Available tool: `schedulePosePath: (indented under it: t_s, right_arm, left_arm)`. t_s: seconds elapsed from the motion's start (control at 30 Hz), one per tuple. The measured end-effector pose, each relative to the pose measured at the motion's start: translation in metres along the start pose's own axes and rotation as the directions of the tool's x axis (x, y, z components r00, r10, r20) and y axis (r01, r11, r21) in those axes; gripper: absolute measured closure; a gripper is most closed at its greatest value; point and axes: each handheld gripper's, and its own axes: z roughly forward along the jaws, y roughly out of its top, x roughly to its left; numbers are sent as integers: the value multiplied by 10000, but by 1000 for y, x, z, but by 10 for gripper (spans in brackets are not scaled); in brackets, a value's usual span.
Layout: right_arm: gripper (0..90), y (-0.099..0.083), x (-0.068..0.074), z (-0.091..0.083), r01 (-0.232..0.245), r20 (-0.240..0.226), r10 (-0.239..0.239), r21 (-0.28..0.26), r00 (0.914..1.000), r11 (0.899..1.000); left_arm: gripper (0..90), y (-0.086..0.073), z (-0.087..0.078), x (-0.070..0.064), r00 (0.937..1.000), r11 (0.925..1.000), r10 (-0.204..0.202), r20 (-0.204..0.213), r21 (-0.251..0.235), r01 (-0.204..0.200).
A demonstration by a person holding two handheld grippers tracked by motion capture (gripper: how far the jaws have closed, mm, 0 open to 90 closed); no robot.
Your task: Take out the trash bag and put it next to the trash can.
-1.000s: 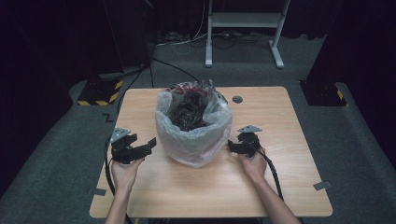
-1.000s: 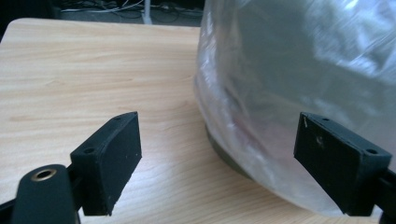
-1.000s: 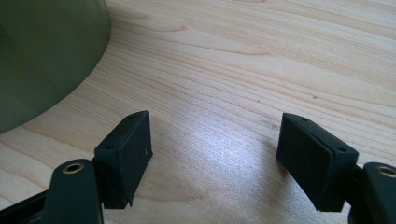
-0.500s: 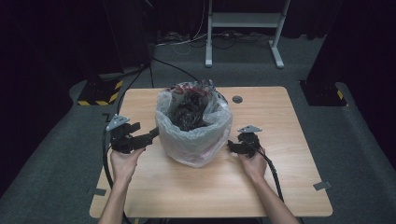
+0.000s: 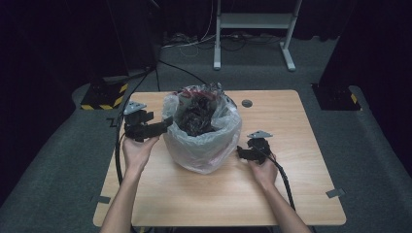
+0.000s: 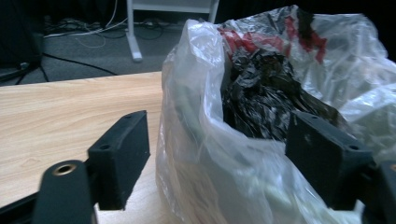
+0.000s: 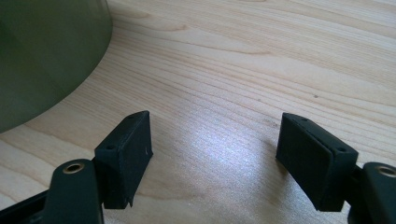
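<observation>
the left gripper (image 6: 215,158) stands wide open with the rim of the clear plastic bag (image 5: 204,141) between its 2 jaws at mid-table, while the right gripper (image 7: 215,154), equally wide and empty, hovers low over the wooden table (image 5: 291,126) just beside the bag's base.

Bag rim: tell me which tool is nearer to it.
Left. The left tool is up at the bag rim, jaws open around it; the right tool sits low by the bag's base.

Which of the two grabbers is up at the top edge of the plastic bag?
The left gripper: its open jaws straddle the clear bag's rim. The right gripper sits low at the base, over bare table.
</observation>
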Motion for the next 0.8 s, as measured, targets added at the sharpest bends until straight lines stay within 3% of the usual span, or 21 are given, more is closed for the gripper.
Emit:
schedulePosePath:
  t_s: [0.17,0.3,0.53,0.57,0.67,0.8]
  right_arm:
    - [262,0,0,0,-11,-9,11,9,10000,10000]
    - [263,0,0,0,2,-9,-2,0,10000,10000]
    - [263,0,0,0,3,-9,-3,1,10000,10000]
    - [264,0,0,0,-8,-14,8,8,10000,10000]
    - [264,0,0,0,-1,-11,1,2,10000,10000]
    - [263,0,0,0,0,-10,0,0,10000,10000]
  left_arm:
    - [293,2,8,-1,9999,9999,64,-110,94,-63]
    - [393,6,15,-1,9993,9999,131,-354,64,-129]
    - [579,9,24,-3,9962,9984,461,-733,362,-435]
    - [673,10,25,-4,9953,9978,529,-807,436,-495]
    - [769,12,25,-6,9911,9964,757,-1093,467,-709]
    - [855,16,25,-8,9890,9945,967,-1115,516,-915]
